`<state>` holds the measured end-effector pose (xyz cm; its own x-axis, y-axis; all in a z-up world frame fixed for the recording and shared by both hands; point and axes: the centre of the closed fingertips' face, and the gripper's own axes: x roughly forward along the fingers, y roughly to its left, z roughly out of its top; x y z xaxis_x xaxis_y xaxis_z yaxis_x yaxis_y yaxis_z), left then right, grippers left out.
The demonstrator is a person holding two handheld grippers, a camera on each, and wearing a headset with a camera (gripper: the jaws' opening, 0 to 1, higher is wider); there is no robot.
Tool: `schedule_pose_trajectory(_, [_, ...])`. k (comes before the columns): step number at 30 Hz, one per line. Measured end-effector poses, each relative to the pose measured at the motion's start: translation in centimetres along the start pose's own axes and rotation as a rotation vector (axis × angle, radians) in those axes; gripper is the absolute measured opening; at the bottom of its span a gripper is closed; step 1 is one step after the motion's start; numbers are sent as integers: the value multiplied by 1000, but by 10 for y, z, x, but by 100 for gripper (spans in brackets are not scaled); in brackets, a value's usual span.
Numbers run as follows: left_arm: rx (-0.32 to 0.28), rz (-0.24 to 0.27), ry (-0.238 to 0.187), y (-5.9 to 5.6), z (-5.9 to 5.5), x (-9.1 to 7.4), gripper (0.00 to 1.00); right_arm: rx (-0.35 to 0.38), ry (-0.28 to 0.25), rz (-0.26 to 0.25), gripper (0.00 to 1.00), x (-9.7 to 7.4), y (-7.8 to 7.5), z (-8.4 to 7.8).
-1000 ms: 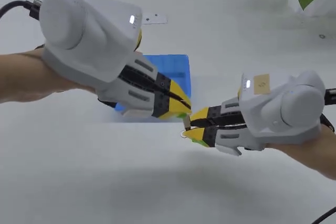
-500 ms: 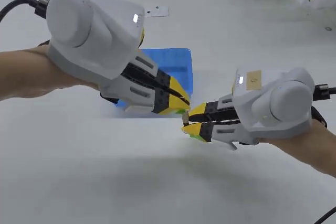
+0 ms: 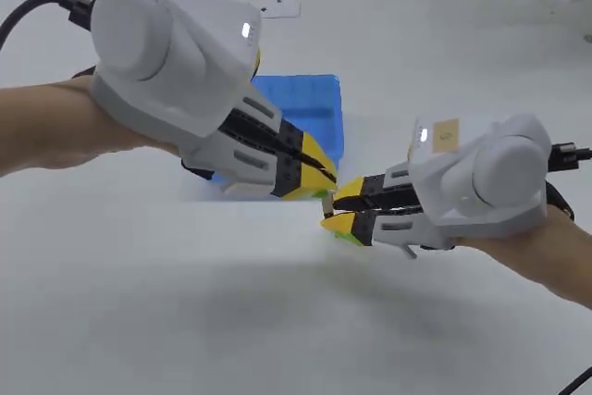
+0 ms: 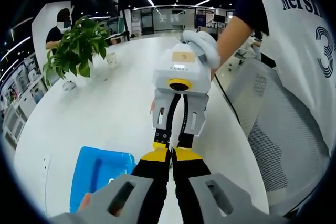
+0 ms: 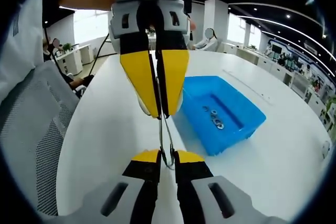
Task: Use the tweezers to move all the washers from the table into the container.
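Both my left gripper (image 3: 324,189) and right gripper (image 3: 331,214) pinched the tweezers (image 5: 163,129) tip to tip beside the container (image 3: 319,108), I think to regrip them.

I count two grippers, the left gripper (image 3: 319,187) and the right gripper (image 3: 335,212), and one pair of tweezers (image 5: 166,140) between them. There is one table (image 3: 139,302), and on it one blue container (image 3: 314,99). In the container lie several washers (image 5: 212,118), at least three, but they are too small to count exactly. Also on the table are one small white tag (image 3: 282,8) and one potted plant (image 4: 76,45). There is one mesh chair (image 4: 283,145). Two people are visible: one person in a numbered shirt (image 4: 294,40) and one second person (image 4: 56,34) behind the plant.
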<state>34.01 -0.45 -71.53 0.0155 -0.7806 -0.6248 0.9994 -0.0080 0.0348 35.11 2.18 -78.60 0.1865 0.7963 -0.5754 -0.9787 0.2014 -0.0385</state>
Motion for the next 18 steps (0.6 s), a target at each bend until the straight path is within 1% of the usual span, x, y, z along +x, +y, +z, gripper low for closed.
schedule_pose_trajectory(1, [-5, 3, -9, 1, 1, 0, 6, 2, -3, 0, 12, 0, 0, 0])
schedule_pose_trajectory(7, [-10, -2, -8, 3, 0, 0, 6, 19, -3, 1, 12, 0, -1, 0])
schedule_pose_trajectory(11, [-11, -1, -12, 3, 0, 0, 6, 40, -17, 11, 14, 1, -1, 4])
schedule_pose_trajectory(15, [-14, -1, -12, 4, 1, 1, 6, 10, 6, 11, 13, 3, 0, 2])
schedule_pose_trajectory(18, [-17, -2, -12, 5, 0, 1, 6, 6, 4, 6, 12, 3, -1, 2])
